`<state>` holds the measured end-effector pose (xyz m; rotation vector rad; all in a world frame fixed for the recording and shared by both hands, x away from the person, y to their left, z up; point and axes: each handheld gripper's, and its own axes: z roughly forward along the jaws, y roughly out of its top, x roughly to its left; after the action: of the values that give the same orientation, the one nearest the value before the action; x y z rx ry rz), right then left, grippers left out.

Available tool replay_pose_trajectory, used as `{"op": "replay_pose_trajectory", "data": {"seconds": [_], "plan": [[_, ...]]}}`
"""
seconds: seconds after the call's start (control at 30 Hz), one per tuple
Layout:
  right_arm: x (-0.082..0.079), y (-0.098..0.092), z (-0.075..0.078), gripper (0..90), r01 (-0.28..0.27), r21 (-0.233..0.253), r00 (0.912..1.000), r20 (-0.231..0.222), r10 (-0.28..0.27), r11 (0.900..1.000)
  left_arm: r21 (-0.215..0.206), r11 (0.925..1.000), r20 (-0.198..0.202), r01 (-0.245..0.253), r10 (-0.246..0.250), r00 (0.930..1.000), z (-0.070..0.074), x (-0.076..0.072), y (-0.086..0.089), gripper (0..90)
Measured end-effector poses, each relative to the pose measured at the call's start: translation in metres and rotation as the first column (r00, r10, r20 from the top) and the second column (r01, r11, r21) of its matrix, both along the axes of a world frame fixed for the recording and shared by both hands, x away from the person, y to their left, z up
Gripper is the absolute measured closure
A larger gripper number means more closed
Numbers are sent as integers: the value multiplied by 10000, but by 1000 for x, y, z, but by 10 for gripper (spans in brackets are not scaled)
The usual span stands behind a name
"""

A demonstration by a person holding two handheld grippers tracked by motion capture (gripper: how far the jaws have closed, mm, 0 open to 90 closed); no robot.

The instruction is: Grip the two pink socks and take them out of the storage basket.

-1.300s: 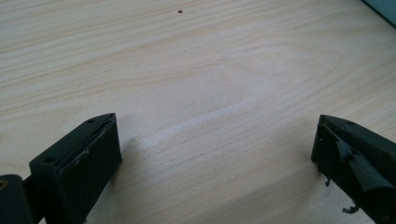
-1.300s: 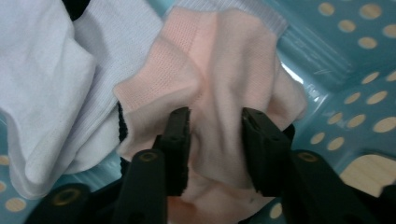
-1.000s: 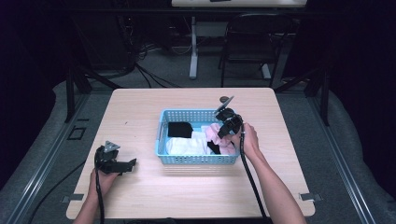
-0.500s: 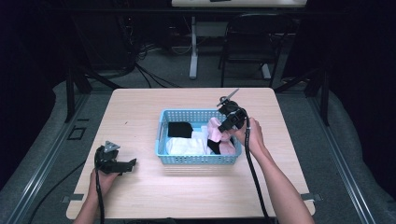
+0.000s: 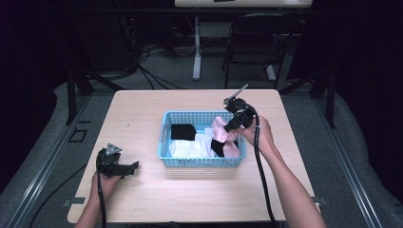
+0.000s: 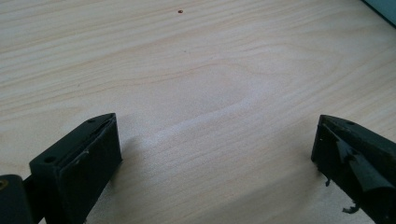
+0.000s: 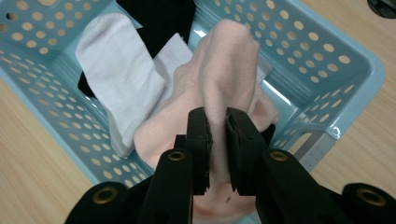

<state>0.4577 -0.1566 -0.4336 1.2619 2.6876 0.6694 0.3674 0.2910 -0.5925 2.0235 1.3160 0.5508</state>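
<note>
Fabric fills much of the light blue perforated basket (image 5: 203, 161) standing near the middle of the pale wooden table (image 5: 142, 190): a white cloth (image 7: 116, 79), a black cloth (image 5: 183, 131) toward the far left corner, and a pink cloth (image 7: 219, 70) on the right side. The right gripper (image 7: 217, 149) hangs over the basket's right end with its jaws clenched on a fold of the pink cloth, which bunches up above the other fabrics while its lower part trails down onto the white cloth. In the high view the right gripper (image 5: 232, 124) is tilted, its top pointing away from the person, with the right hand (image 5: 256, 133) behind it and a black cable (image 5: 262, 180) running back along the forearm. Beneath the pink cloth's near edge a dark patch shows, probably more black fabric, though the high view is too coarse to be sure. The left gripper (image 5: 126, 167) rests low on the table at the near left, well apart from the basket, held by the left hand (image 5: 105, 183). Its own view shows the left gripper (image 6: 215, 154) with jaws spread wide over bare wood grain, holding nothing, and a sliver of the basket at the upper right corner.
</note>
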Motion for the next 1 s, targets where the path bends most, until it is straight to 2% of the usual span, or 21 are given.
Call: {"op": "replay_pose_trajectory", "data": {"seconds": [0.13, 0.3, 0.53, 0.8, 1.0], "plan": [[-6, -1, 10, 798, -80, 96, 9997, 226, 77, 9999, 0, 10000, -3, 0, 0, 10000, 0, 0, 0, 12], [-12, -5, 23, 795, -238, 24, 9993, 303, 237, 9997, 2, 10000, -6, 1, -1, 10000, 0, 0, 0, 12], [-19, -14, 38, 792, -195, 18, 9988, 460, 194, 9998, 2, 10000, -2, -1, 1, 10000, 0, 0, 0, 12], [-27, -33, 56, 790, 3, -67, 9977, 678, 1, 10000, 5, 10000, -2, -8, 8, 10000, 0, 0, 0, 12], [-32, -53, 63, 794, 434, -111, 9965, 722, -425, 9990, 11, 10000, -4, -20, 20, 10000, 0, 0, 0, 13]]}}
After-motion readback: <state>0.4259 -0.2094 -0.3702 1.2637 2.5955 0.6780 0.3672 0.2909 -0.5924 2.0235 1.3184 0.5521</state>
